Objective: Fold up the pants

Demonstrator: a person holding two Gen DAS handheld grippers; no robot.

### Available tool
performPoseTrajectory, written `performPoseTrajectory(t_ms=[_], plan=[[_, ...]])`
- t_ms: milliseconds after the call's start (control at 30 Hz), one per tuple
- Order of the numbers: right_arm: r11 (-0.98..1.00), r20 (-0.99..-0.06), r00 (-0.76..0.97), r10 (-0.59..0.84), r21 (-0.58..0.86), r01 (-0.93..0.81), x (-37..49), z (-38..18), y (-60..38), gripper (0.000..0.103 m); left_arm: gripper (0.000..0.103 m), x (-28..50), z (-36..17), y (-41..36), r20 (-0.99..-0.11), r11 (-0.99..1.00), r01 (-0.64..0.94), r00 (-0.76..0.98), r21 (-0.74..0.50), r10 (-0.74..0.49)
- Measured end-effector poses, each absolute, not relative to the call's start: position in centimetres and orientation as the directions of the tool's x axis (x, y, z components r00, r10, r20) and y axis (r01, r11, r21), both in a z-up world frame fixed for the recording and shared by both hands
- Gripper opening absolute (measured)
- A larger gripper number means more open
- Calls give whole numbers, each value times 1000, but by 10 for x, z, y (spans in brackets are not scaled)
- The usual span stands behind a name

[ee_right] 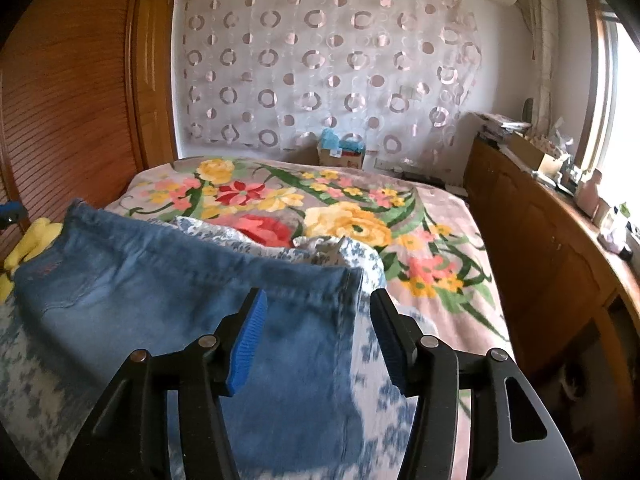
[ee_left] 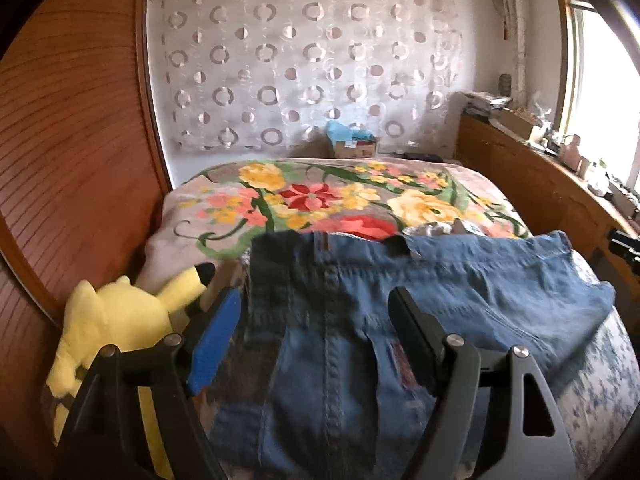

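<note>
Blue denim pants (ee_left: 400, 292) lie across the near end of a bed. In the left wrist view my left gripper (ee_left: 316, 300) is open, its blue-padded fingers (ee_left: 216, 336) straddling the waistband and fly end just above the cloth. In the right wrist view the pants (ee_right: 168, 292) stretch from the left to the centre, ending in a hemmed edge. My right gripper (ee_right: 318, 300) is open, its fingers (ee_right: 248, 340) either side of that edge. Neither gripper holds the cloth.
A floral blanket (ee_left: 344, 196) covers the far bed; a blue-white patterned sheet (ee_right: 380, 360) lies under the pants. A yellow plush toy (ee_left: 120, 320) sits at the left by the wooden wardrobe (ee_left: 72, 140). A wooden cabinet (ee_right: 552, 248) with clutter runs along the right under the window.
</note>
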State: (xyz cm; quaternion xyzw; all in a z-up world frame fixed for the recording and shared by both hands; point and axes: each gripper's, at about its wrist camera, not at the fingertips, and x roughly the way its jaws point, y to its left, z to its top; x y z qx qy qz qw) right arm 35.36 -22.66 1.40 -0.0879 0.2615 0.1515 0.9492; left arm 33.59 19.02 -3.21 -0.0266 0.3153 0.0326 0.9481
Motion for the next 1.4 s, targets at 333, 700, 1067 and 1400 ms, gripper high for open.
performPoseTrajectory(t_ms=[333, 700, 1067, 1400], plan=[[946, -607, 755, 249, -16, -325, 310, -2, -248, 62, 77, 287, -57, 177, -620, 998, -59, 784, -27, 30], [947, -699, 672, 244, 23, -320, 323, -13, -254, 62, 77, 269, -80, 190, -659, 996, -87, 751, -19, 53], [947, -729, 656, 195, -34, -319, 341, -29, -238, 50, 76, 275, -95, 224, -693, 989, -145, 715, -15, 95], [945, -707, 672, 221, -15, -327, 332, -30, -243, 50, 67, 293, -123, 233, -761, 986, -165, 637, 24, 125]])
